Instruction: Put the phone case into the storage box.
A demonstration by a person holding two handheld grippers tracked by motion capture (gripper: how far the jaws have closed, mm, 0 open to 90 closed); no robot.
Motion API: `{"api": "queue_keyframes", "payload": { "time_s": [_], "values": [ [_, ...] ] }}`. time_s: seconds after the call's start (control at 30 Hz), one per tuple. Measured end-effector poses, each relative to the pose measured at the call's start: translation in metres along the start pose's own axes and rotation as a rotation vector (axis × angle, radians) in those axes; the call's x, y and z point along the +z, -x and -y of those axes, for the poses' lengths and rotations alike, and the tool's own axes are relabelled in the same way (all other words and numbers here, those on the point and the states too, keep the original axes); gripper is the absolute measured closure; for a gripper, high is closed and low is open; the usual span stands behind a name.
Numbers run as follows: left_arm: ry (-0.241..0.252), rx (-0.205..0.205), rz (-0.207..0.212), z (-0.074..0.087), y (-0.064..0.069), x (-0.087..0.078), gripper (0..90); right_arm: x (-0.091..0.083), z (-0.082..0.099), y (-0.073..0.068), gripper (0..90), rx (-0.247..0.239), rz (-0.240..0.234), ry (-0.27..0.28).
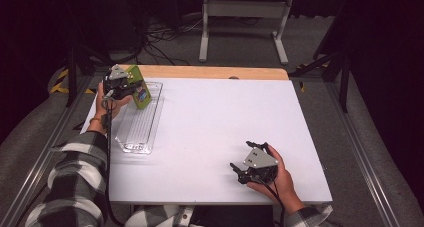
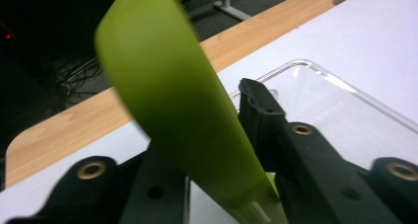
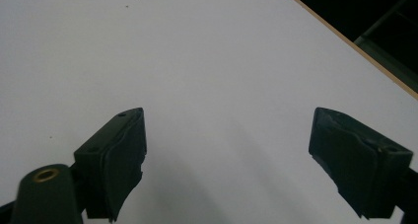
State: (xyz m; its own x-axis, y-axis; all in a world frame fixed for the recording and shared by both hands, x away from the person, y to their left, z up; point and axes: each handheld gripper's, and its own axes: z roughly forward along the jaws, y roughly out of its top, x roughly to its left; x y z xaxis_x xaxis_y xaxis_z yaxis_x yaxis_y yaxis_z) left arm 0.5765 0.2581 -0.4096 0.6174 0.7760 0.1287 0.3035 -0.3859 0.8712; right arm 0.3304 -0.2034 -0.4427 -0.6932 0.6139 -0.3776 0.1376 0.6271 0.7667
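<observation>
A flat green packet (image 1: 140, 90) stands tilted over the far end of a clear plastic tray (image 1: 136, 134) at the table's left side. My left gripper (image 1: 133, 90) is shut on it, held up by the person's left hand. In the left gripper view the green packet (image 2: 167, 105) rises between the black jaws, and one fingertip (image 2: 259, 108) presses on its side above the tray (image 2: 345, 100). Near the front right of the table my right gripper (image 1: 242, 160) rests in the person's right hand. Its jaws stand wide open over bare white tabletop (image 3: 222, 61), with nothing between them.
The white tabletop (image 1: 225, 112) stretches between the two hands. A wooden strip (image 1: 210, 72) runs along its far edge. Beyond it are a white desk frame (image 1: 240, 17) and cables on the dark floor. Metal rails (image 1: 360, 152) flank the table.
</observation>
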Motion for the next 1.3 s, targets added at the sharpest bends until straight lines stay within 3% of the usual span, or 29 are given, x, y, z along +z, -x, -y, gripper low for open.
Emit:
{"api": "queue_keyframes", "payload": {
  "time_s": [0.1, 0.23, 0.33, 0.4, 0.57, 0.73, 0.9, 0.97, 1.0, 1.13, 1.23, 1.3],
  "values": [
    [-0.010, 0.027, 0.007, -0.002, 0.003, 0.003, 79.5, 0.001, 0.000, -0.001, 15.1, -0.005, -0.010, -0.007],
    [-0.014, 0.017, 0.004, 0.001, 0.000, 0.003, 78.5, 0.001, 0.001, 0.000, 15.5, -0.009, -0.011, -0.013],
    [-0.050, 0.022, -0.009, 0.003, -0.003, 0.001, 74.2, 0.001, 0.001, 0.000, 15.7, -0.011, -0.013, -0.015],
    [-0.072, 0.012, 0.010, 0.007, -0.006, -0.001, 68.3, 0.000, 0.001, 0.000, 16.1, -0.016, -0.013, -0.022],
    [-0.075, 0.011, 0.014, 0.010, -0.006, -0.009, 62.1, -0.001, 0.001, -0.002, 16.5, -0.028, -0.024, -0.036],
    [-0.081, -0.027, 0.018, 0.016, -0.004, -0.017, 53.3, -0.001, 0.000, -0.004, 16.6, -0.041, -0.028, -0.040],
    [-0.090, -0.025, 0.030, 0.022, 0.000, -0.028, 44.6, -0.003, -0.001, -0.003, 17.2, -0.050, -0.020, -0.029],
    [-0.070, -0.061, 0.040, 0.026, 0.002, -0.036, 42.3, -0.003, 0.000, -0.003, 17.2, -0.049, -0.021, -0.028],
    [-0.059, -0.060, 0.046, 0.027, 0.002, -0.039, 42.0, -0.003, 0.000, -0.003, 17.2, -0.050, -0.021, -0.028],
    [-0.043, -0.060, 0.052, 0.031, 0.005, -0.046, 44.0, -0.003, -0.001, -0.004, 17.3, -0.055, -0.023, -0.029],
    [0.026, -0.094, 0.086, 0.033, 0.008, -0.057, 60.8, -0.003, -0.002, -0.005, 17.8, -0.061, -0.026, -0.031],
    [0.052, -0.090, 0.095, 0.031, 0.009, -0.061, 68.7, -0.002, -0.001, -0.005, 18.2, -0.065, -0.027, -0.039]
  ]
}}
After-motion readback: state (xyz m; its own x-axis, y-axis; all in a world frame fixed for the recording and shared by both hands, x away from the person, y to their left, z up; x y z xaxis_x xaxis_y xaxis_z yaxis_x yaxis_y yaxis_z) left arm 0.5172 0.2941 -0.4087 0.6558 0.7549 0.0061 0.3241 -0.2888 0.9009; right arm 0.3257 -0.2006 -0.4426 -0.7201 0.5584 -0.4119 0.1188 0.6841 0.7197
